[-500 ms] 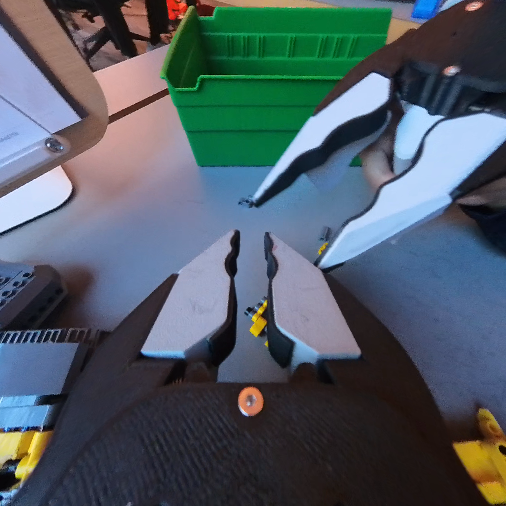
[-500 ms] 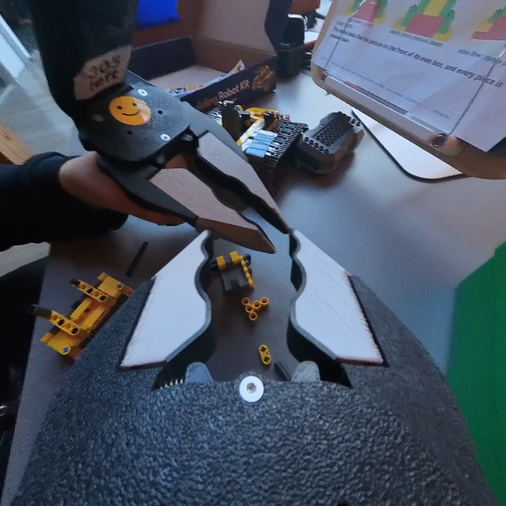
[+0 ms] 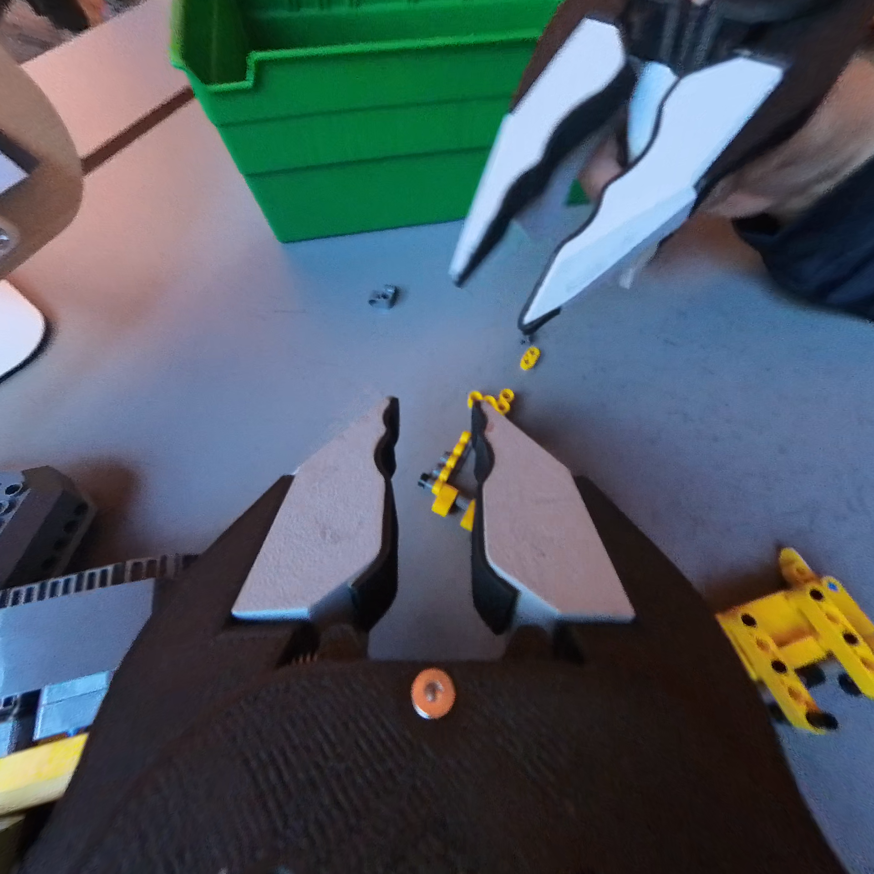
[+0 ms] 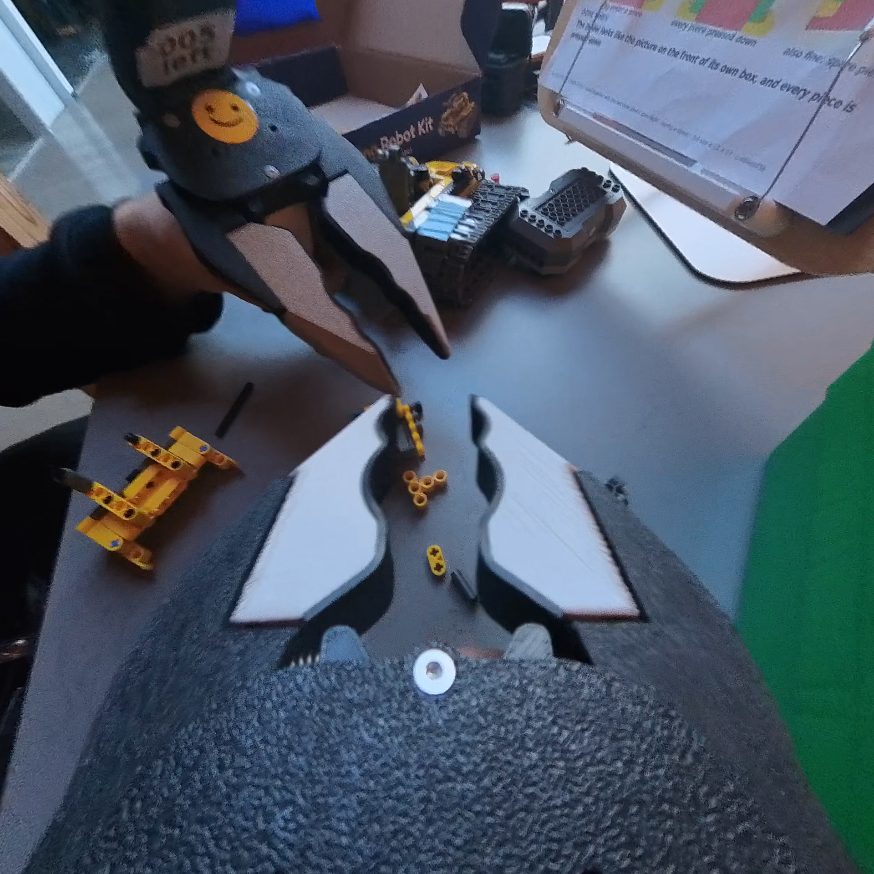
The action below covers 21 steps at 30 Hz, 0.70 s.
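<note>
My left gripper (image 3: 434, 406) is open and empty, low over the grey table. A small yellow and black brick assembly (image 3: 449, 477) lies on the table between its fingers, close to the right one. A yellow T-shaped piece (image 3: 492, 402) lies at that finger's tip. My right gripper (image 4: 431, 402) is open and empty, facing the left gripper (image 4: 420, 371). Below its jaws lie the same assembly (image 4: 409, 425), the T-shaped piece (image 4: 424, 485), a yellow two-hole piece (image 4: 436, 560) and a black pin (image 4: 463, 586). The right gripper (image 3: 494, 302) hovers just above the two-hole piece (image 3: 529, 358).
A green bin (image 3: 354, 142) stands behind the grippers. A small grey piece (image 3: 384, 298) lies before it. A yellow frame assembly (image 4: 146, 487) and a black axle (image 4: 234, 409) lie aside. A tracked model (image 4: 454, 222), a dark grey block (image 4: 563, 217) and a sign board (image 4: 709, 94) stand nearby. The left gripper's tips are roughly 4 cm from the right gripper's. My left gripper's tips are some 6 cm from the T-shaped piece (image 4: 424, 485). My right tips are roughly 9 cm from the black pin (image 4: 463, 586).
My left gripper has opened wider and pulled back. My right gripper's jaws have narrowed but stay open. The small grey piece now lies apart from the right fingertip.
</note>
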Each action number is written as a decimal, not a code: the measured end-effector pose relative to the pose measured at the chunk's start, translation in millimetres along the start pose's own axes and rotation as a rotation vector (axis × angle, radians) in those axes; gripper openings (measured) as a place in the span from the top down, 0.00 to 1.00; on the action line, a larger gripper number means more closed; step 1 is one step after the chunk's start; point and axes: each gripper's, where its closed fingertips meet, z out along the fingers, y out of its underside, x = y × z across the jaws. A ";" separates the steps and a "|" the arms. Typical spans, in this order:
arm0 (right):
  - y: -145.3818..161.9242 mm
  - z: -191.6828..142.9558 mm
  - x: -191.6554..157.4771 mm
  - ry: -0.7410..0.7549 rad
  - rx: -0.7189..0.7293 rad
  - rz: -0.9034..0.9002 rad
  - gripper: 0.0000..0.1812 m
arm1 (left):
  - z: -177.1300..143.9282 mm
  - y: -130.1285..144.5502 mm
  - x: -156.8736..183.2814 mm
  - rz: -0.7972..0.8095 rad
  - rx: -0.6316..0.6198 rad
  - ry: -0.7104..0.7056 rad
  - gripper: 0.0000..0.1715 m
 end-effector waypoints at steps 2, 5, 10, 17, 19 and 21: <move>10.1 4.5 3.7 0.025 -0.042 -0.025 0.76 | -0.1 5.9 1.1 0.028 -0.034 0.000 0.82; 25.5 13.0 -9.7 -0.028 -0.120 -0.073 0.78 | 2.1 9.6 4.9 0.038 -0.055 0.012 0.81; 43.8 26.1 -25.7 -0.071 -0.226 -0.136 0.77 | 0.4 19.2 4.2 0.058 -0.112 0.004 0.79; 29.0 14.3 -1.7 0.045 -0.154 -0.135 0.92 | 5.7 2.7 7.1 0.069 0.003 -0.001 0.83; 11.9 3.9 7.3 0.088 -0.059 -0.109 0.96 | 9.2 -1.9 12.3 0.039 0.044 0.027 0.79; 2.8 -4.9 14.5 0.122 -0.005 -0.101 0.98 | 14.9 8.0 14.2 0.044 -0.019 0.035 0.76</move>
